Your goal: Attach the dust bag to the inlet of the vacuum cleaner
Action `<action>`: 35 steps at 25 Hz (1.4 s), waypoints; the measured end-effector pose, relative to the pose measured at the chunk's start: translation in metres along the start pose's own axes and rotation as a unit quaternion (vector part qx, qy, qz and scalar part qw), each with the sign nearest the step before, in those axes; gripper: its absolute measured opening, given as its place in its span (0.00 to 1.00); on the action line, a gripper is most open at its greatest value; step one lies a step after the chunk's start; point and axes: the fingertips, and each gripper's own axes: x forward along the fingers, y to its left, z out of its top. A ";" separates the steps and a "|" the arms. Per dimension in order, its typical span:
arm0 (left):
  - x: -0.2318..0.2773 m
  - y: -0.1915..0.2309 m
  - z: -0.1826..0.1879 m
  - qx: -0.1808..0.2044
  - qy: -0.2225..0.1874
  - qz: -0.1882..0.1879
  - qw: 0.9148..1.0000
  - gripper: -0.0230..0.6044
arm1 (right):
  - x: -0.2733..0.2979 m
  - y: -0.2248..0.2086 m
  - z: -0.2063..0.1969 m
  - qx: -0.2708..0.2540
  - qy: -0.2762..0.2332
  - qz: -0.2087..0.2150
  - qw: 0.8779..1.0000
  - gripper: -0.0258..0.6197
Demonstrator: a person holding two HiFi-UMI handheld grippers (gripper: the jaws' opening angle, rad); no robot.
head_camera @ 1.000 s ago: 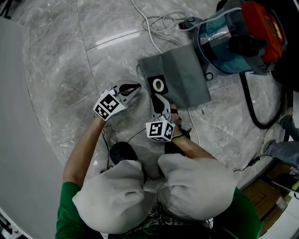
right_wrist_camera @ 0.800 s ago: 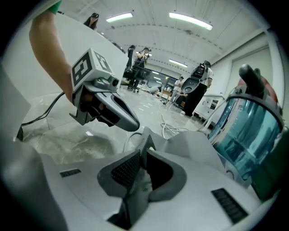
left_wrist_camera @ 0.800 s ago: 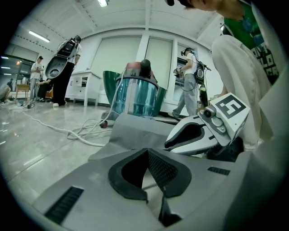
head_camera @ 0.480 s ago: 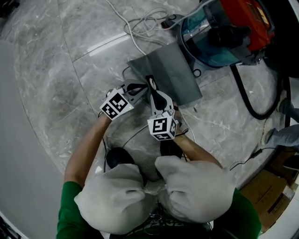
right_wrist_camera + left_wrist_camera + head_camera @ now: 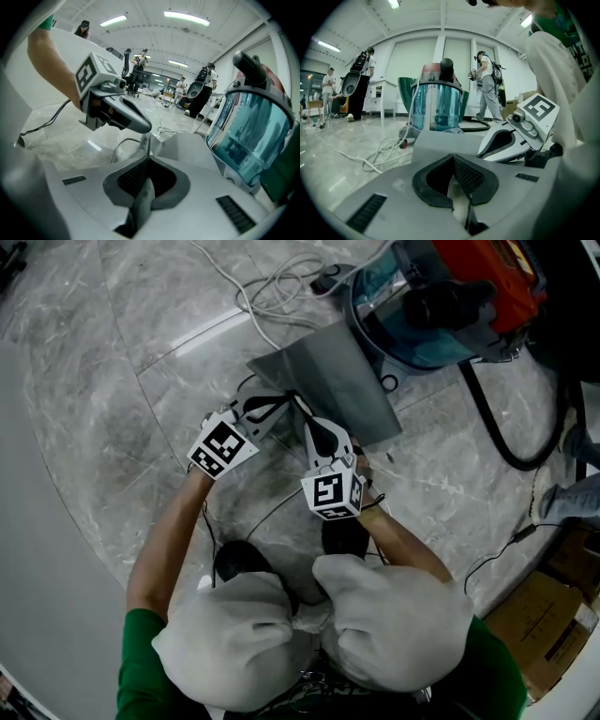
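Grey marble floor [image 5: 112, 381] of a bright hall [image 5: 417, 61] holds vacuum cleaner [image 5: 441, 306]

A loose white cable [image 5: 382, 150] coils on the grey marble floor [image 5: 112, 381], a cardboard box [image 5: 542, 634] lies at one side, and people [image 5: 487, 86] stand far behind.

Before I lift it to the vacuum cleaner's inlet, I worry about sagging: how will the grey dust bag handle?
Probably floppy: the dust bag is a thin sheet, and the edge pinched in the right claw creases into a narrow ridge. Likely light, as the left claw also holds it by one thin edge. It lies mostly flat, so rolling seems unlikely.
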 end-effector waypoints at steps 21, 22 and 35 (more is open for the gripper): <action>-0.016 0.004 0.059 0.139 0.060 -0.128 0.980 0.11 | -0.051 -0.022 0.050 -0.033 -0.078 0.048 0.995 0.06; -0.018 0.003 0.060 0.130 0.057 -0.132 0.981 0.11 | -0.053 -0.026 0.051 -0.023 -0.080 0.046 0.995 0.06; -0.030 -0.007 0.083 0.095 0.057 -0.152 0.982 0.11 | -0.080 -0.043 0.079 -0.059 -0.133 0.085 0.986 0.06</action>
